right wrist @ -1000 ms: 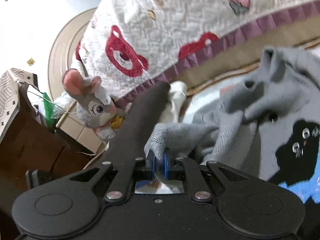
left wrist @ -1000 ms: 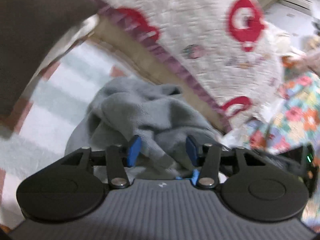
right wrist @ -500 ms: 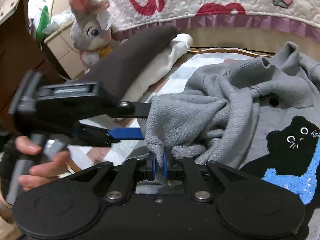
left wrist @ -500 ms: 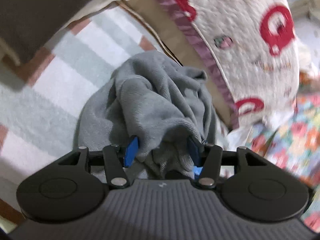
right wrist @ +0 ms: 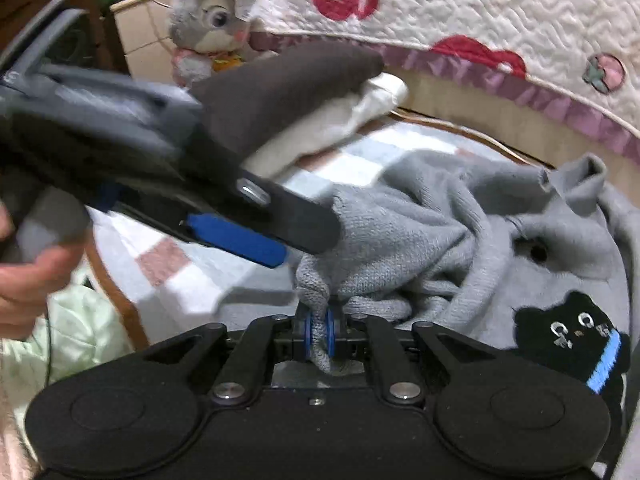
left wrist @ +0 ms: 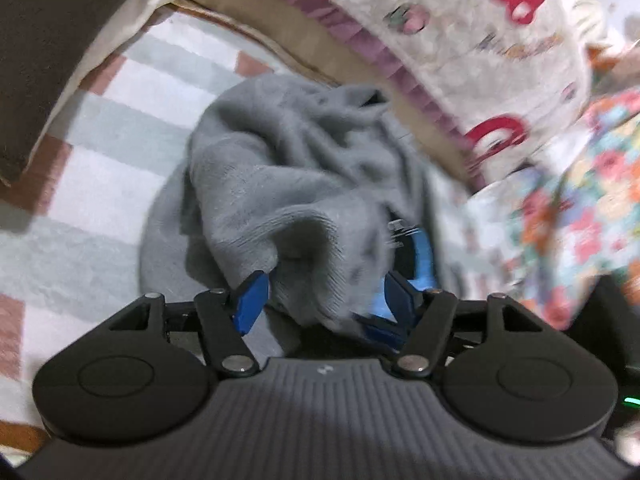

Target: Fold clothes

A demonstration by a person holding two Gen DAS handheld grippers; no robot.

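The grey sweater (right wrist: 472,248) lies bunched on the striped rug (left wrist: 100,152), its black cat patch (right wrist: 576,336) toward four o'clock in the right view. The right tool (right wrist: 320,334) is clamped on a knitted fold of it. The left tool (left wrist: 324,300) has just been spreading its jaws; a hump of sweater sits between the blue pads (left wrist: 252,300), which look clear of it. A dark cushion (right wrist: 288,88) lies at eleven o'clock, a toy rabbit (right wrist: 216,20) and quilt (right wrist: 500,8) behind.
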